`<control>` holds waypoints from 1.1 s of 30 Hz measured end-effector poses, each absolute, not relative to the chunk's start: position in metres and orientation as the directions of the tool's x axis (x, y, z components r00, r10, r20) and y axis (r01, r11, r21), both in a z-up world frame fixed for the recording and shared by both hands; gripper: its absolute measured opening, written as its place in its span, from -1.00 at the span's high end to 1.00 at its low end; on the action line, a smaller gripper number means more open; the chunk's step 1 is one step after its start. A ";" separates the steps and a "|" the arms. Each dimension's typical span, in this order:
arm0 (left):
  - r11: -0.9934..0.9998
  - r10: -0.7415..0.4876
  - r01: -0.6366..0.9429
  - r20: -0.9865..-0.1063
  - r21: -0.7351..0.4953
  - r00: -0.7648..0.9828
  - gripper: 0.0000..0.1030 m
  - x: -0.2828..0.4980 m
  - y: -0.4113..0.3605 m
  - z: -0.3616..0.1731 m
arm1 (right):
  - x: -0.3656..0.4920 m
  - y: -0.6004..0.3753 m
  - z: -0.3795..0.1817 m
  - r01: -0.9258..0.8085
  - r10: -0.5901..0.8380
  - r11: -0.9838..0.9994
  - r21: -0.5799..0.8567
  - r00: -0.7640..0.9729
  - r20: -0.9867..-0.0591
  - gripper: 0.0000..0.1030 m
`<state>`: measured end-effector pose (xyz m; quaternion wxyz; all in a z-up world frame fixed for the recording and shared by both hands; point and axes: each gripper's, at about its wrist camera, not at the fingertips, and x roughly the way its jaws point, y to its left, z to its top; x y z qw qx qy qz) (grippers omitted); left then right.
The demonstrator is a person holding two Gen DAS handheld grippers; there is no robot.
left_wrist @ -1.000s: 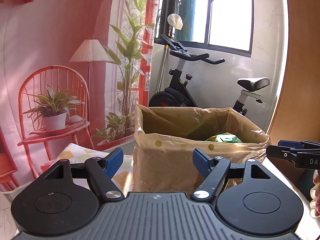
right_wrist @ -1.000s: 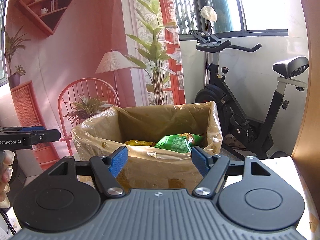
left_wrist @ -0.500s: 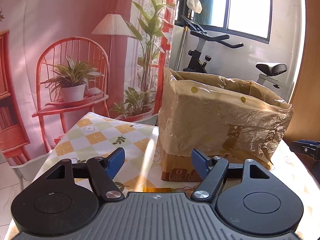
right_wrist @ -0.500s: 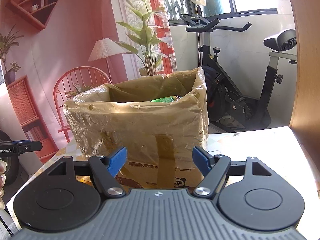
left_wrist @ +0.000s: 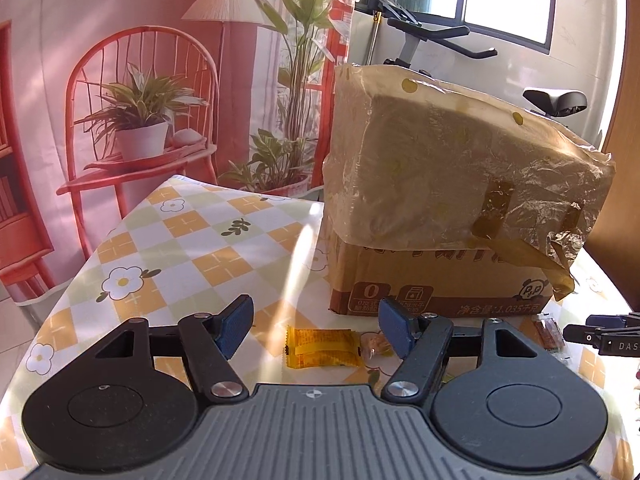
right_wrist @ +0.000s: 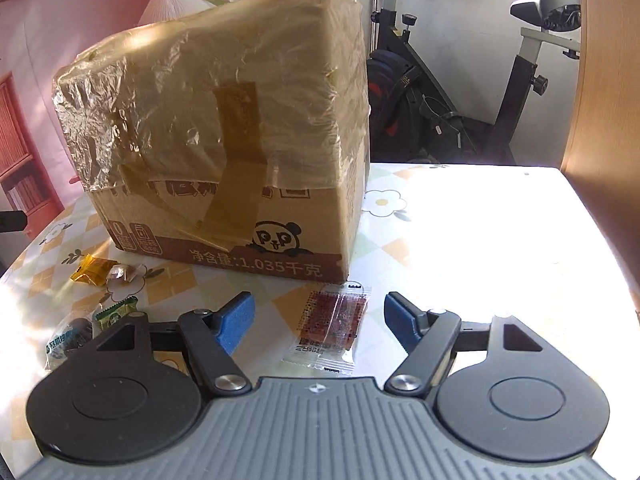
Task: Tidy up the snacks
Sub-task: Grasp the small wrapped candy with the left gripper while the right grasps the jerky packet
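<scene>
A cardboard box point(left_wrist: 440, 208) lined with a brown plastic bag stands on the table; it also shows in the right wrist view point(right_wrist: 240, 152). My left gripper point(left_wrist: 316, 324) is open and empty, low over a yellow snack packet point(left_wrist: 322, 347) with a small wrapped candy point(left_wrist: 374, 344) beside it. My right gripper point(right_wrist: 320, 322) is open and empty, low over a clear packet with dark red contents point(right_wrist: 330, 326). In the right wrist view the yellow packet point(right_wrist: 93, 270), the wrapped candy point(right_wrist: 122, 272), a green packet point(right_wrist: 116, 311) and a dark round snack point(right_wrist: 68, 338) lie to the left.
The table has a checked flower-print cloth point(left_wrist: 180, 240). An exercise bike point(right_wrist: 460, 92) stands behind the table. A wooden panel point(right_wrist: 608, 100) rises at the right. The right gripper's tip point(left_wrist: 604, 338) shows at the right edge of the left wrist view.
Both grippers have dropped from above the box rim to table level in front of the box. The box interior is out of sight and loose snacks on the table have come into view.
</scene>
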<state>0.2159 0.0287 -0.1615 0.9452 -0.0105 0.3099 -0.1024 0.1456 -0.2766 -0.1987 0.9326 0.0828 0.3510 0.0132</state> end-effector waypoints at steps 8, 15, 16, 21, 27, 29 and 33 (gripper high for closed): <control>0.984 -0.174 0.163 -0.627 -0.075 0.759 -0.39 0.227 0.037 -0.177 | 0.173 -0.266 -0.229 0.048 0.037 0.994 0.102 0.709 -0.704 -0.33; 0.980 -0.187 0.180 -0.664 -0.079 0.724 -0.39 0.230 0.036 -0.192 | 0.168 -0.255 -0.235 0.092 -0.048 0.995 0.030 0.738 -0.674 0.04; 0.979 -0.192 0.187 -0.666 -0.080 0.720 -0.39 0.230 0.034 -0.194 | 0.166 -0.254 -0.235 0.088 -0.040 0.995 0.039 0.742 -0.669 0.07; 0.961 -0.254 0.260 -0.680 -0.096 0.688 -0.12 0.237 0.022 -0.200 | 0.155 -0.239 -0.237 0.003 0.037 0.998 0.061 0.767 -0.641 0.14; 0.925 -0.311 0.374 -0.687 -0.061 0.657 -0.01 0.253 -0.003 -0.205 | 0.145 -0.227 -0.238 -0.070 0.075 0.997 0.032 0.789 -0.609 0.16; 0.910 -0.316 0.414 -0.692 -0.026 0.649 0.00 0.259 -0.016 -0.207 | 0.141 -0.226 -0.237 -0.069 0.080 0.997 0.040 0.801 -0.593 0.16; 0.886 -0.321 0.464 -0.705 0.013 0.633 0.00 0.269 -0.035 -0.215 | 0.143 -0.232 -0.236 -0.056 0.082 0.996 0.064 0.810 -0.580 0.16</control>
